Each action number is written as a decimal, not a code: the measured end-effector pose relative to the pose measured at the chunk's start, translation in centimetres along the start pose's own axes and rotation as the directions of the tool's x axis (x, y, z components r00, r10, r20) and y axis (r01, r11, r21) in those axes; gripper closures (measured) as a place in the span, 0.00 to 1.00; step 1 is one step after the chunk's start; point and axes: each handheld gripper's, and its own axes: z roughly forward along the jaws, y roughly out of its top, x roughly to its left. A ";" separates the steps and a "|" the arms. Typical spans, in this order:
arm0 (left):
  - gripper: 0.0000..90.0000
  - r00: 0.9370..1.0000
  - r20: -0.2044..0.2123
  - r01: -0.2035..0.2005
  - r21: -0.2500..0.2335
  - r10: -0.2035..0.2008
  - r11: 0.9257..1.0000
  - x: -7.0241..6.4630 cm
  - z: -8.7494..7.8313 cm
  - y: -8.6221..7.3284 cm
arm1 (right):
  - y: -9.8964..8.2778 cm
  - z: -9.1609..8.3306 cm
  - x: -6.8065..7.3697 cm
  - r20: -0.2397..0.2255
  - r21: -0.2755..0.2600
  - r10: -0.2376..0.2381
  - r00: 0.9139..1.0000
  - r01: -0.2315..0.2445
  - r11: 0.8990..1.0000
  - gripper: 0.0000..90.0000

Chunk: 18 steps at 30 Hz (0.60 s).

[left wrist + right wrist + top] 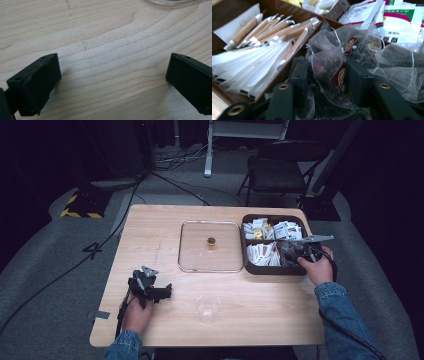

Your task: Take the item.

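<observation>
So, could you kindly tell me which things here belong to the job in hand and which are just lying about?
In the job:
right tool
clear mesh tea bag
dark brown compartment box

Lying about:
left tool
clear plastic cup
square glass lid
black folding chair

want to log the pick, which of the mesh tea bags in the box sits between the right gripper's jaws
The mesh tea bag with the dark red tag, bunched between the right gripper; the other mesh bags lie off to its side.
</observation>
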 end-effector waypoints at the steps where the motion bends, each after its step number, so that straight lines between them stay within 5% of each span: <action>1: 0.00 1.000 -0.001 -0.001 0.000 0.001 1.000 0.0 0.0 0.0 | 0.0 0.0 0.0 0.000 0.002 -0.002 1.000 0.002 1.000 0.68; 6: 0.00 1.000 0.000 0.000 0.000 0.000 1.000 0.0 0.0 0.0 | 0.1 -0.4 0.1 0.014 0.011 -0.013 1.000 0.013 1.000 0.79; 18: 0.00 1.000 0.000 0.000 -0.001 0.000 1.000 0.0 0.0 0.0 | 0.5 -1.9 0.1 0.007 -0.064 0.024 1.000 -0.023 0.998 0.82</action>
